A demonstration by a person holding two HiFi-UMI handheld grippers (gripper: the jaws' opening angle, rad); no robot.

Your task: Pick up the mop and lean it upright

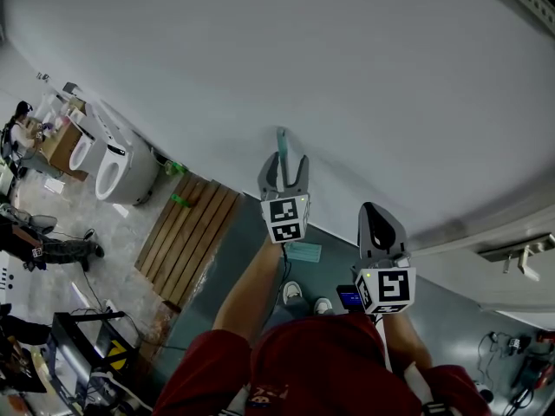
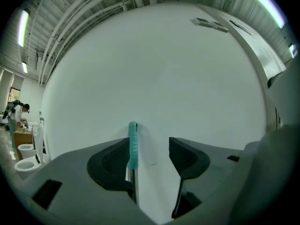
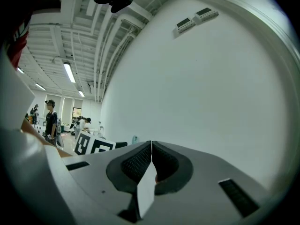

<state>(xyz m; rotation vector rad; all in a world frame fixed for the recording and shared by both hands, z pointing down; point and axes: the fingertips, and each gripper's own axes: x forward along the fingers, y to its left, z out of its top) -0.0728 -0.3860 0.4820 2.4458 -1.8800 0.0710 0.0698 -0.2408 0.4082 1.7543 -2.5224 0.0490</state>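
Look at the mop handle (image 2: 133, 139) with its blue-green top. Standing straight up, top resting on the white wall (image 2: 154, 69). Sitting between the jaws of the left gripper (image 2: 149, 146), right next to the left-side pad (image 2: 112, 161) and well away from the other pad. Hard to tell if touching that near pad or just beside it. Jaws spread wide apart there, squeezing nothing. Same story from the head view: blue-green tip (image 1: 281, 146) poking up above the left gripper (image 1: 284, 167), flat against the wall.

Now the right gripper (image 3: 151, 149). Jaws pressed tight together, with nothing held between them. Hanging beside the left one, lower down (image 1: 379, 215).

Looks like the last bit of the job: leaving the mop to stand by itself.

To do it well:
- Slide the left gripper a tiny bit sideways first, so the near pad does not drag the handle.
- Then pull straight back from the wall, slowly, with the jaws wide.
- Do not bump or hook the top.
- Watch for a wobble or a slide along the wall.
- Be ready to grab again if tipping starts.
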